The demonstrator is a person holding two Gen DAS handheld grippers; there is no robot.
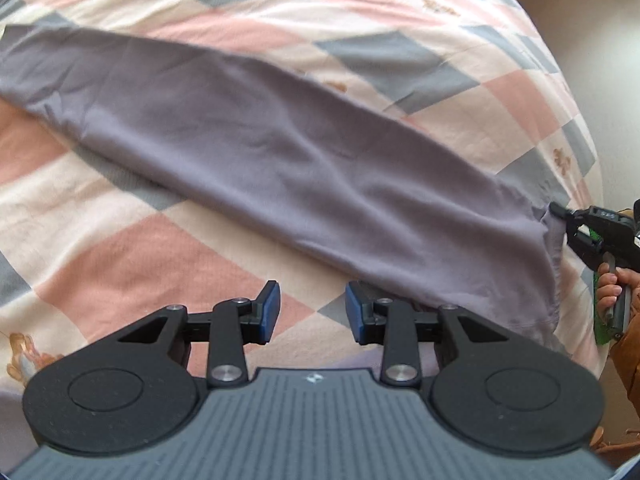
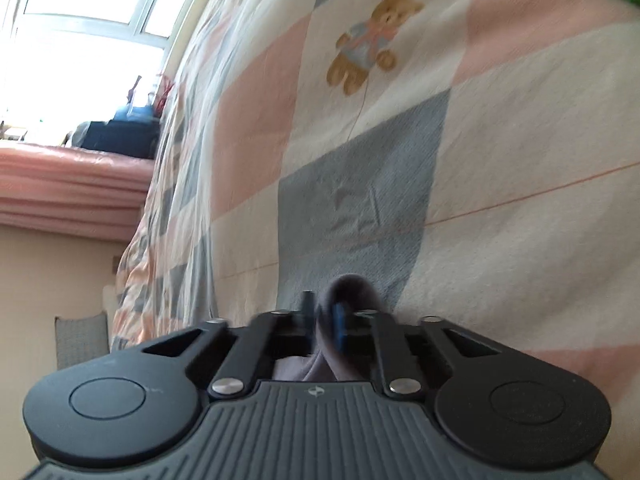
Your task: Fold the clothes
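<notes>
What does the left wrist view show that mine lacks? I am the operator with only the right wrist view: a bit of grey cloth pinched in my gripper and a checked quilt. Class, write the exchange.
Observer: The grey garment lies stretched out long across the quilt; your right gripper holds only one end of it.
Operator: Is the left gripper holding any cloth?
Observer: No. The left gripper is open, nothing between its blue pads, just beside the garment's near edge.
Operator: Is the far end folded yet?
Observer: No, it lies flat and unfolded on the quilt.
</notes>
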